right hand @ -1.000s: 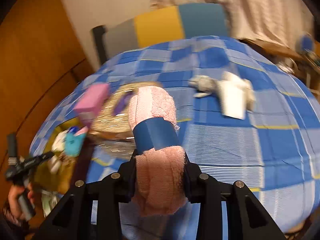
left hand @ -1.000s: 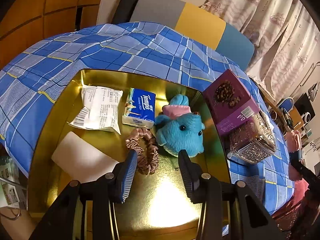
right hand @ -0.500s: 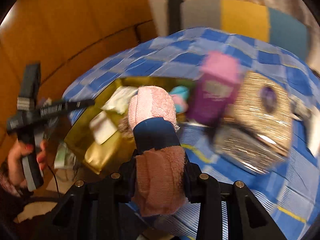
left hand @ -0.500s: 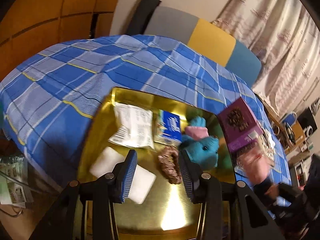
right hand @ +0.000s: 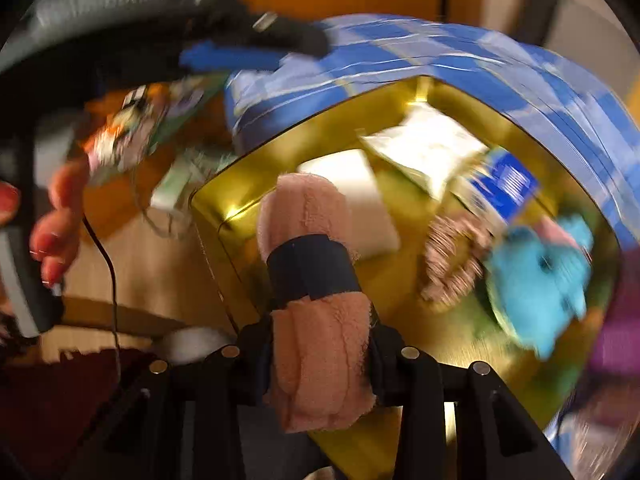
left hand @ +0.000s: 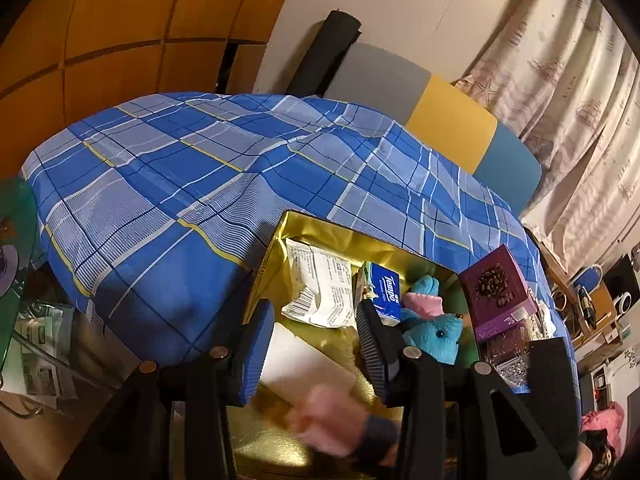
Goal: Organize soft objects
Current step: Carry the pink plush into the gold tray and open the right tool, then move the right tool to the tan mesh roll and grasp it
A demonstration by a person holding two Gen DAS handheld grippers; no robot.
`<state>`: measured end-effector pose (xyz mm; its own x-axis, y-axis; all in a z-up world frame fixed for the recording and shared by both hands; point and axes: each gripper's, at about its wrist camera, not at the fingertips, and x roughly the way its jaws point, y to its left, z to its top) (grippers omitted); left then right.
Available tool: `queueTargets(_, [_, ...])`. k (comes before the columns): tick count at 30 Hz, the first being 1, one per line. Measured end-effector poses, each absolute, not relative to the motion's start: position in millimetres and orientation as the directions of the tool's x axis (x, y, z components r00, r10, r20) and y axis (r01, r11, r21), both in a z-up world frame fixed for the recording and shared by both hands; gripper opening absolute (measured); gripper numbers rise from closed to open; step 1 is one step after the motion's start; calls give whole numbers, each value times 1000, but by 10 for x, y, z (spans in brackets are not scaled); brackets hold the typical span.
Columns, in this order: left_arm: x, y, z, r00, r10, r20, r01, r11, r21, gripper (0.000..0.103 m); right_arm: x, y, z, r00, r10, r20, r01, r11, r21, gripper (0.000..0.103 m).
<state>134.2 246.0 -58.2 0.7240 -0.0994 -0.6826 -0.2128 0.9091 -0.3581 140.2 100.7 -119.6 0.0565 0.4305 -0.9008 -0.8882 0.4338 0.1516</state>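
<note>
1. Left wrist view: the left gripper (left hand: 316, 344) stood with its fingers apart and nothing between them, above the gold tray (left hand: 280, 236). In the tray lay a white packet (left hand: 320, 288), a blue tissue pack (left hand: 382, 290), a blue plush toy (left hand: 434, 330) and a white pad (left hand: 300, 364). The tray sat on a blue checked cloth (left hand: 180, 184); a purple box (left hand: 496, 292) stood just beside it, curtains (left hand: 560, 100) behind.

2. Right wrist view: the right gripper (right hand: 320, 356) was clamped on a rolled pink towel (right hand: 316, 316) with a dark band, over the tray's near corner. A scrunchie (right hand: 452, 260) lay beside the plush toy. The picture was blurred.
</note>
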Motion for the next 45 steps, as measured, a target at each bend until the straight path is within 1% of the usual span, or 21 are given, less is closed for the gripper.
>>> queueTargets(3, [1331,2489,-578,729,-91,-678,-219,908,-358,43,1434,1175,-1301,16,411,-911,-893,416,172,41])
queueTargets(4, [1317,2495,-578,732,-90,-676,-221,906,-360,43,1445,1206,-1327,5,411,-912,-891,417,183,45])
queueTargets(9, [1320,2525,-617,728,-95,-679,-232,898,-374,43,1533,1171,-1310,-13,472,-882,-848,462,260,54])
queueTargets(11, [1319,2520,-627,728,-94,-679,-235,896,-376,43,1518,1062,-1228,19,496,-868,-833,488,260,54])
queueTargets(14, [1319,2489,-639,726,-101,-681,-229,897,-378,43,1492,808,-1049,110,537,-836,-799,548,247,54])
queueTargets(20, [1330,2270,-699,706,-150,-692,-179,908,-380,43,1495,301,-803,256,553,-793,-706,667,237,55])
queueTargets(25, [1317,1997,-715,691,-197,-695,-109,923,-370,43,1465,-80,-661,372,512,-774,-630,752,194,55])
queueTargets(28, [1289,1811,-717,683,-233,-693,-54,929,-366,43,1431,-289,-616,405,505,-762,-593,780,202,55])
queueTargets(33, [1258,1535,-745,662,-293,-690,29,930,-367,43,1315,-795,-610,467,440,-767,-496,848,185,55])
queueTargets(40, [1209,1103,-770,624,-355,-696,129,925,-357,43,1251,-1746,-771,516,348,-783,-293,930,221,55])
queueTargets(45, [1173,703,-760,583,-405,-704,217,913,-345,44,1274,-2495,-990,518,250,-818,-97,967,234,55])
